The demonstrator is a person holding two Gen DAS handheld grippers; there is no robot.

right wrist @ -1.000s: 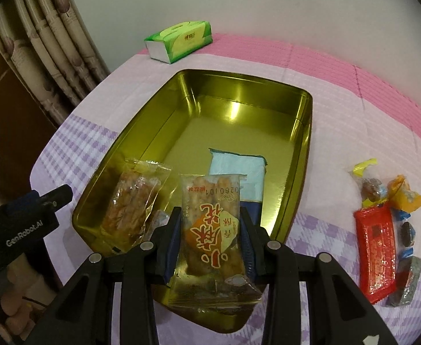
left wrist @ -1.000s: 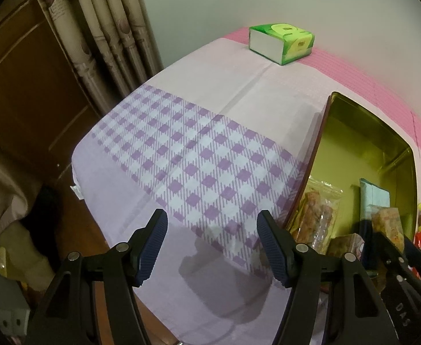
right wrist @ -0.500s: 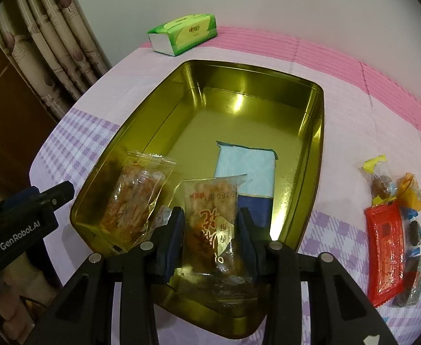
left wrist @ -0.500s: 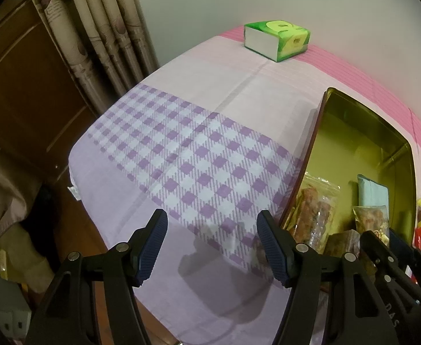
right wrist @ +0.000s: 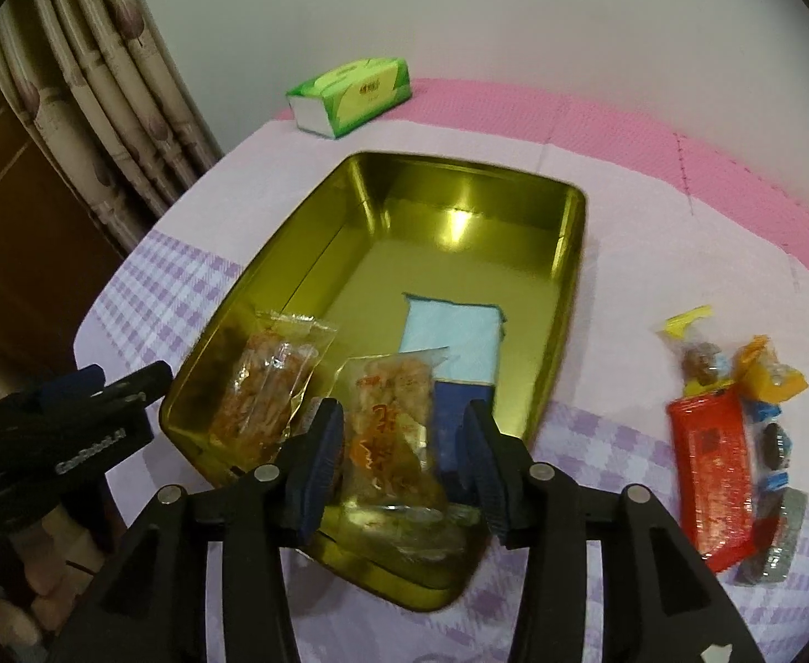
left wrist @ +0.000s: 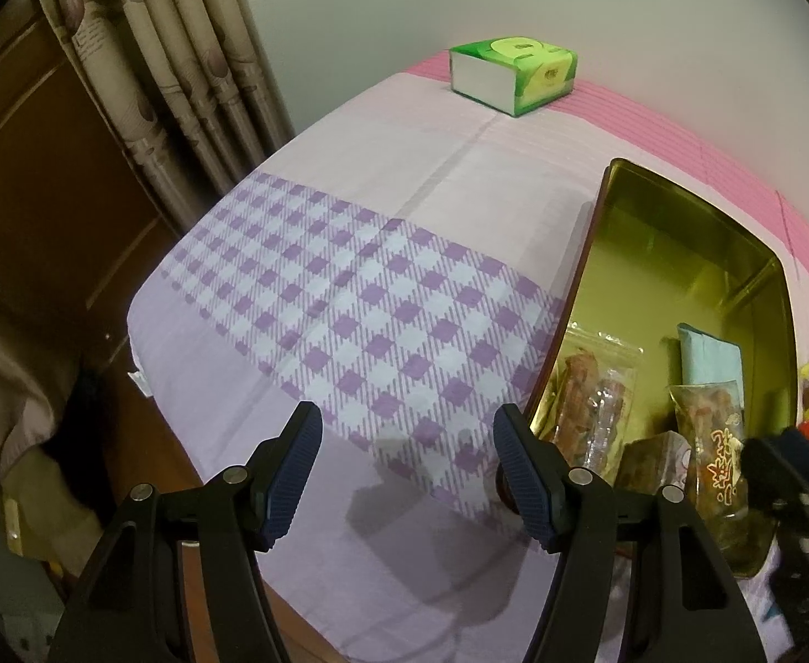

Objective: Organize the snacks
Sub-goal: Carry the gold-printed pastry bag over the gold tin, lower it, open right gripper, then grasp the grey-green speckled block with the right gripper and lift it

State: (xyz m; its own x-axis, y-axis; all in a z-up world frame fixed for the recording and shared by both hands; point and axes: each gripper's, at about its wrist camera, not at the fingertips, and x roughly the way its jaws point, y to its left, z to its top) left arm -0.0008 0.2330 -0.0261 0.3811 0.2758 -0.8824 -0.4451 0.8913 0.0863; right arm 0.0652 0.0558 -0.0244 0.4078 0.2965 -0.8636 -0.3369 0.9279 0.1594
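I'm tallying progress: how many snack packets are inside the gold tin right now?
3, maybe more hidden. A clear packet lies at the tin's left, a blue packet mid-right, and a printed packet sits between the right gripper's open fingers.

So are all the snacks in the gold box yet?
Not yet. Two already lie in the gold metal tin: a clear packet of brown crispy snack and a pale blue and navy packet. The right hand-held gripper has its fingers apart around an orange-printed clear packet over the tin. The red wrapper and small sweets beside it wait on the cloth.
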